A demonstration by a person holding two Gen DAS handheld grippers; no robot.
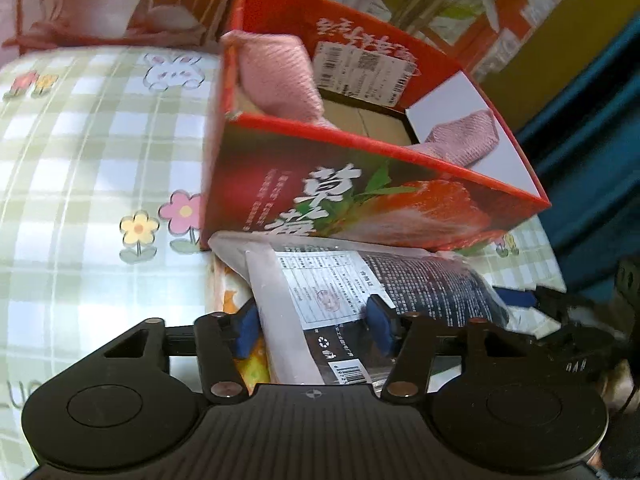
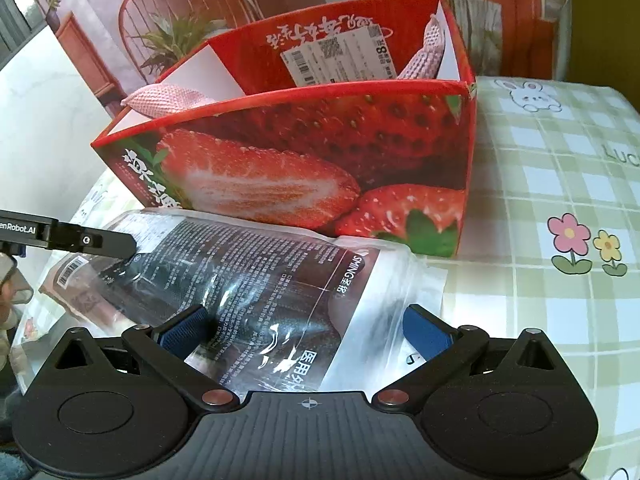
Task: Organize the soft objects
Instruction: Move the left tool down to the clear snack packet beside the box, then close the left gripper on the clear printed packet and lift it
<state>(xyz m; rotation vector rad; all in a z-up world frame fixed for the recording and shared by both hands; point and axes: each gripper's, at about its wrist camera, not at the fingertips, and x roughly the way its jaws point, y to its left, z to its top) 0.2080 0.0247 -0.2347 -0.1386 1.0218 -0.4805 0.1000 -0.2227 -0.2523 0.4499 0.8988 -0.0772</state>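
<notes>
Nearest, both grippers, left gripper (image 1: 312, 326) and right gripper (image 2: 308, 330), straddle the plastic bag (image 2: 256, 280) part-open, neither clearly pinching it. Beyond stands the box (image 2: 320, 168), holding pink cloths (image 1: 280, 80). Slick film could slip out during lifting.

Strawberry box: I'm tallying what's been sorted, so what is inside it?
Two pink knitted cloths lean inside the strawberry box; its near wall hides the floor beneath.

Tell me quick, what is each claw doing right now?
Left claw: partly open, straddling the plastic packet, grip cannot be told.
Right claw: open over the same packet.
</notes>
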